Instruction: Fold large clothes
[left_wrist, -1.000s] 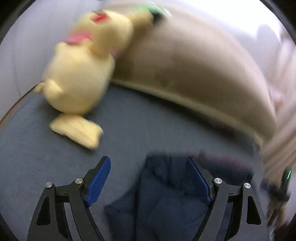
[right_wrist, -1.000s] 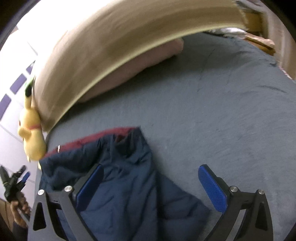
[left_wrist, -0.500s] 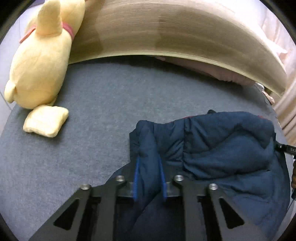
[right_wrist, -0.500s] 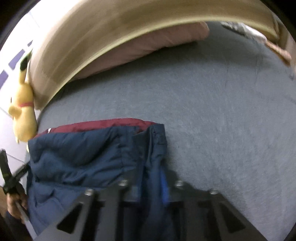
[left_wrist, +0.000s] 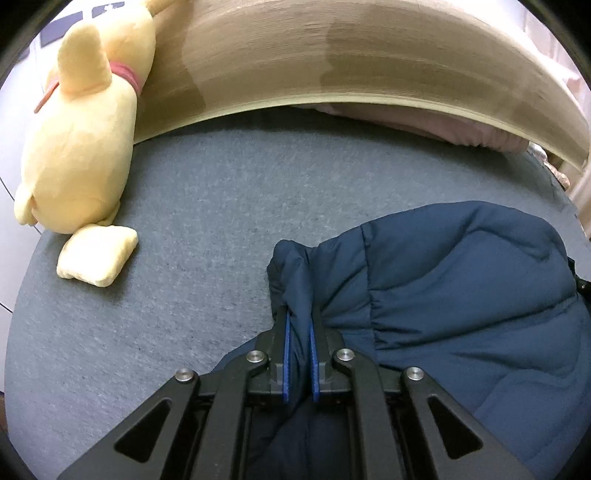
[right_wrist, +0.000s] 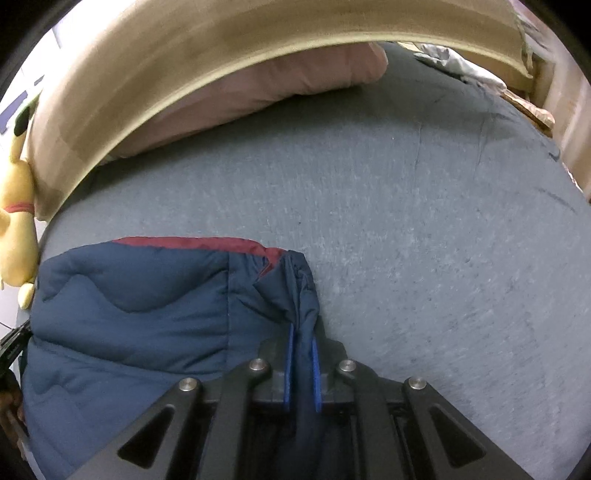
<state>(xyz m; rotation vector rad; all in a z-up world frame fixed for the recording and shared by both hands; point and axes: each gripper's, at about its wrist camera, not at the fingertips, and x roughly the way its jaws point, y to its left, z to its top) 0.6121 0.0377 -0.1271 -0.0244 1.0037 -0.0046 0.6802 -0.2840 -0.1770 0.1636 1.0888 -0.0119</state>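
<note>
Far left, a yellow plush toy with a red collar (left_wrist: 79, 140) is propped against the tan wooden headboard (left_wrist: 332, 70), on the grey-blue bed cover (left_wrist: 207, 206); a pink pillow (right_wrist: 266, 88) is tucked under the headboard further right.

The navy quilted puffer jacket with a maroon lining edge (left_wrist: 461, 288) is laid on the bed, near side, its upper edge stretched between the two grippers. The padding is judged soft, bulky and light; the shell looks smooth and probably slippery, so thin pinches may creep. Hold is best taken at seamed corners and hems, where the fabric is bunched and less likely to slide.

The left gripper (left_wrist: 298, 332) is clamped on a gathered corner of the jacket, a ridge of fabric being pressed between the blue pads (left_wrist: 285, 354). It is pitched steeply down toward the bed.

The right gripper (right_wrist: 301, 343) is likewise closed on the opposite corner, beside the maroon edge (right_wrist: 207, 243), and angled steeply down. The holding hands are barely seen; a dark hand is glimpsed at the left rim of the right wrist view.
</note>
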